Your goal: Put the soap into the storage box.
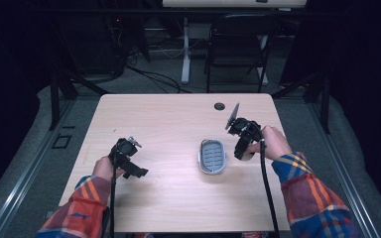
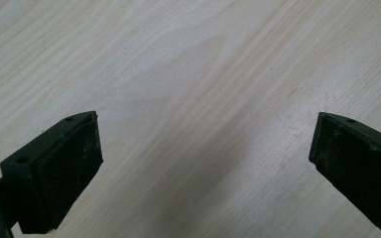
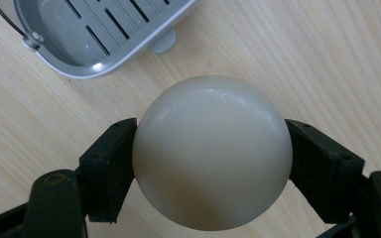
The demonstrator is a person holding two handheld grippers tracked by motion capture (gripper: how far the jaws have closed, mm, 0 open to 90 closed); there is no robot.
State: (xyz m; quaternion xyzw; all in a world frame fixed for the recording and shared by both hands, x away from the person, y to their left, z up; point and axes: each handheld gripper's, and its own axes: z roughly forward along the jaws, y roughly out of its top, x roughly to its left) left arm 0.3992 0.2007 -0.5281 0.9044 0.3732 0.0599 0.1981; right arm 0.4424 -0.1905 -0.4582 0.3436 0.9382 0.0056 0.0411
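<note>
High view: the left gripper (image 1: 135,170) is held wide over bare bench (image 1: 168,119), with nothing between its jaws. Right of the grey dish (image 1: 212,156), a cream ball (image 3: 212,151) is clamped across its middle by the right gripper (image 3: 212,163). It looks smooth, hard and probably slippery.

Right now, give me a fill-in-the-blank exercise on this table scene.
1. The right tongs are shut on a cream-white ____.
2. The left tongs are ____, with bare table between them.
3. The grey slotted tray holds ____.
4. The tray lies nearer the ____ tongs.

Missing: ball; open; nothing; right
</note>
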